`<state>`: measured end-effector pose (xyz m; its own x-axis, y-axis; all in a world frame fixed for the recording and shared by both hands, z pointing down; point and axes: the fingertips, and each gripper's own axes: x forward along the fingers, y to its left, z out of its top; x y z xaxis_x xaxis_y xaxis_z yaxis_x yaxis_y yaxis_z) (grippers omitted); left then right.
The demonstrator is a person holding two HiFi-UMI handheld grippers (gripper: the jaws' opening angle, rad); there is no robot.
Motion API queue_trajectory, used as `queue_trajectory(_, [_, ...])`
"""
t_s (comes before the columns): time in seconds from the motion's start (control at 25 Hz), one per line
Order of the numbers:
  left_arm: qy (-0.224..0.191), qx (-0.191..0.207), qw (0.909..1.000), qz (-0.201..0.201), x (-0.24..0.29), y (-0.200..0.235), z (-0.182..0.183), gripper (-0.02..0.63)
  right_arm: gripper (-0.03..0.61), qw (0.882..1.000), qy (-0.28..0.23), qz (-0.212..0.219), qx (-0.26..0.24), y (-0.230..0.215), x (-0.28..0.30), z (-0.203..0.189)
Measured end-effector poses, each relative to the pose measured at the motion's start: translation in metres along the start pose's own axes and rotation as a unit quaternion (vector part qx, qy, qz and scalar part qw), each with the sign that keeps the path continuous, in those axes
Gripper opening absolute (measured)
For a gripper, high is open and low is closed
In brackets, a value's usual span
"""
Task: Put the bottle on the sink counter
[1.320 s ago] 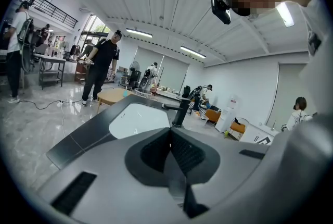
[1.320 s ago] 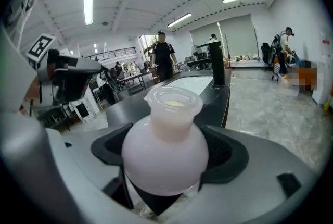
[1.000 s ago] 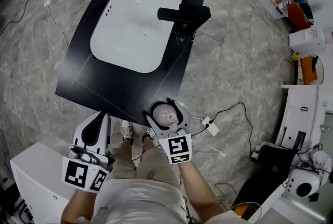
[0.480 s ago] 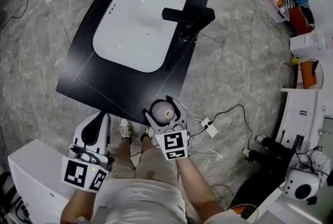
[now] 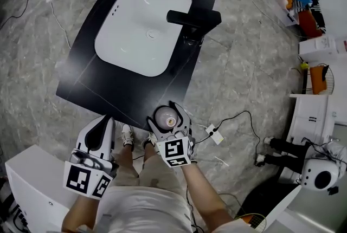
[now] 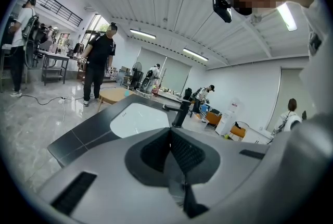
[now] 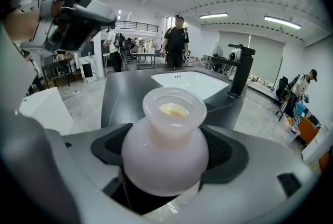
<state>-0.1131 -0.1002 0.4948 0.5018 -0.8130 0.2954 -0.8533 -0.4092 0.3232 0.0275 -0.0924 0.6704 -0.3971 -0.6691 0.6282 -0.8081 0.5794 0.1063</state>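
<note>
Now, against the frames half a second and a second back, the right gripper [image 5: 167, 114] has eased slightly toward 9 o'clock, while the left gripper [image 5: 103, 124] has held its place. The bottle [image 7: 169, 158] is clamped upright between the right jaws, open mouth up, at the near corner of the sink counter [image 5: 81, 80], just below centre in the head view. Judgement: carry phase nearly closed out; the bottle looks to sit at the counter's edge, not yet set down, and whether it is over the black top I cannot tell. Right forearm reaches forward from the body toward 12 o'clock, marker cube up. The left gripper, jaws pressed together and empty, hangs at 8 o'clock of the bottle, off the counter, pointing toward the basin [image 5: 142, 26].
</note>
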Motion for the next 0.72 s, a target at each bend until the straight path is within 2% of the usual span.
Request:
queue_trajectory(0.36, [-0.002, 0.002, 1.0, -0.007, 0.003, -0.009, 0.004, 0.014, 0.411, 1.0, 0.015, 0.012, -0.003, 0.001, 0.002, 0.0])
queue_trajectory(0.72, [-0.003, 0.002, 1.0, -0.006, 0.002, -0.011, 0.007, 0.015, 0.431, 1.0, -0.013, 0.019, -0.015, -0.001, -0.005, 0.021])
